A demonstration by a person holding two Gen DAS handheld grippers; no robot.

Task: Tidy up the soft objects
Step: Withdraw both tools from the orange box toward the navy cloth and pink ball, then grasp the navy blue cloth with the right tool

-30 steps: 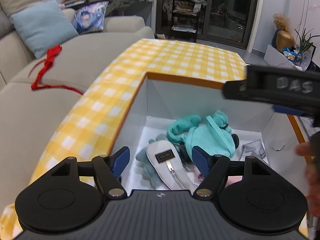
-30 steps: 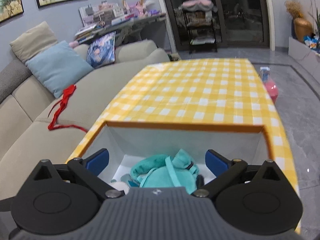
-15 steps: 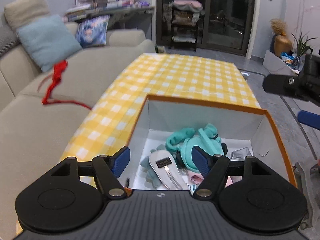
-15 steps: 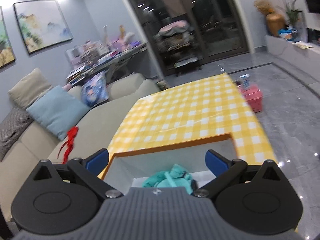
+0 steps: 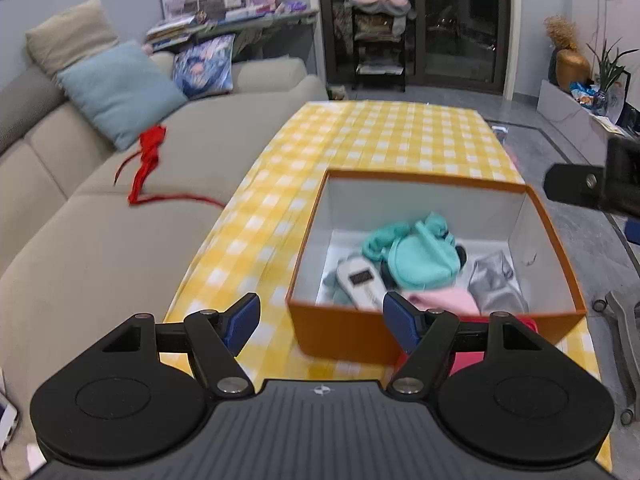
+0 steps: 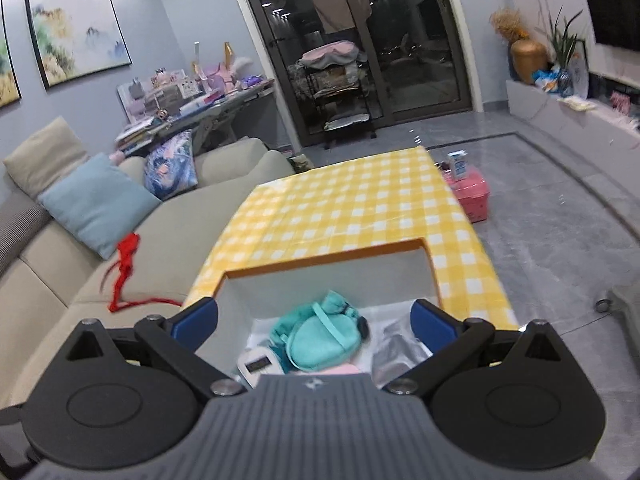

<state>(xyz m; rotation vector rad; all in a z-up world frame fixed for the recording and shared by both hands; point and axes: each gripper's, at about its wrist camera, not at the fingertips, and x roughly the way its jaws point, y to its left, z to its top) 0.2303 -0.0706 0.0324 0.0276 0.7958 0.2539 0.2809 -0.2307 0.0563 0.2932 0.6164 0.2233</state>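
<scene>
Best done by checking the open orange cardboard box point(image 5: 434, 334) from above before anything else: confirm every soft piece sits below the rim, then scan outside the box for strays. Looks like the packing step is near its end, judging by how full the box is.

Inside, on the white floor: a teal plush pouch with a strap point(image 5: 420, 254) heaped toward the far wall, a white slipper-like piece with a dark label point(image 5: 358, 282) just beside it on the left, a folded pink cloth point(image 5: 442, 300) against the near wall, a crumpled silver-grey bag point(image 5: 494, 284) at the right. All limp, loosely piled, none standing over the rim. Something red and flat pokes out under the box's near right corner; cannot tell what.

Sits on a yellow-and-white checked tablecloth point(image 5: 384, 144), near end. Beside the table, a beige sofa with a red ribbon point(image 5: 146, 160) lying on the seat, possibly one more soft thing to collect.

Left gripper point(image 5: 320, 322) hovers before the box, blue pads spread wide, pinching nothing. Right gripper point(image 6: 314, 322) likewise spread and empty, above the box's near edge.
</scene>
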